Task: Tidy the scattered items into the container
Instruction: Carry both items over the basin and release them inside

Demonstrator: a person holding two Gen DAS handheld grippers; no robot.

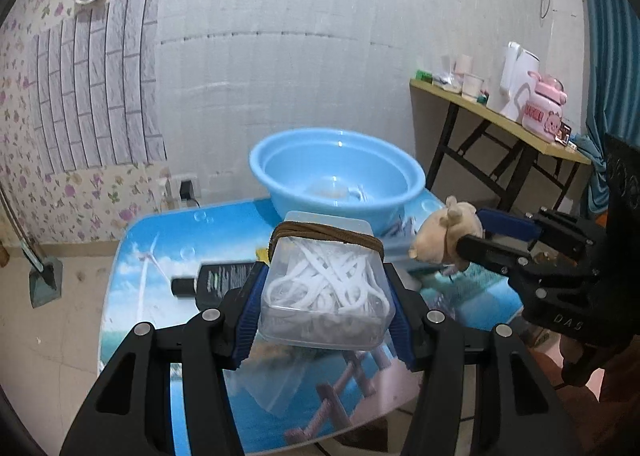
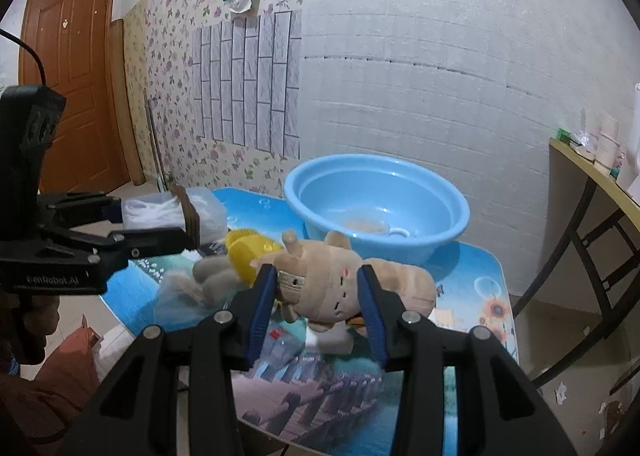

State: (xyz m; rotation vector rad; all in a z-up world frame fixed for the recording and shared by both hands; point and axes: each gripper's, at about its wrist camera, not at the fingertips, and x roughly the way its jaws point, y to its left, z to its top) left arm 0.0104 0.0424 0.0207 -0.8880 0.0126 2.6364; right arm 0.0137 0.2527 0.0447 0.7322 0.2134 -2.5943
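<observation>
Black left gripper [image 1: 326, 312] clamps a clear box of white cord [image 1: 326, 288]; the right gripper [image 2: 318, 298] clamps a tan plush toy [image 2: 340, 284], both held above the sea-print table [image 1: 132, 288]. Best carry each over the blue basin [image 2: 376, 200] beyond before releasing. White brick wall behind.

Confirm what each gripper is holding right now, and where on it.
Left gripper clamps the clear plastic box of white cords by its two side walls. Right gripper clamps the tan plush toy across its head.
</observation>
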